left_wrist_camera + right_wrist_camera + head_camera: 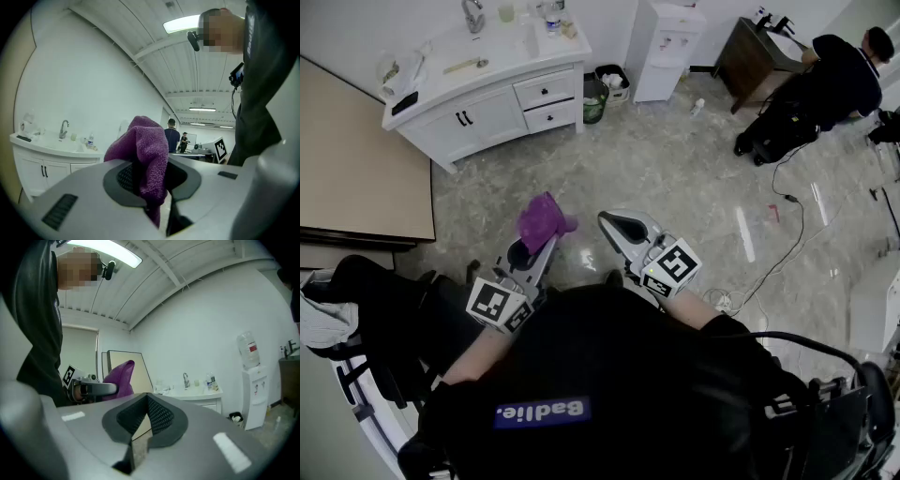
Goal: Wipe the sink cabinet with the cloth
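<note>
The purple cloth (546, 221) bunches from the left gripper (532, 253), whose jaws clamp one fold; so thin a pinch may slip under wiping drag. The sink cabinet (492, 103) stands well apart at 11 o'clock. The right gripper (622, 228) has its jaws together, holding nothing

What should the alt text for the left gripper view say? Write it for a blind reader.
A purple cloth is clamped between the jaws of the left gripper, bunched up mid-picture. Behind it, at the left, stands a white sink cabinet with a faucet against a white wall; a person stands far off.
</note>
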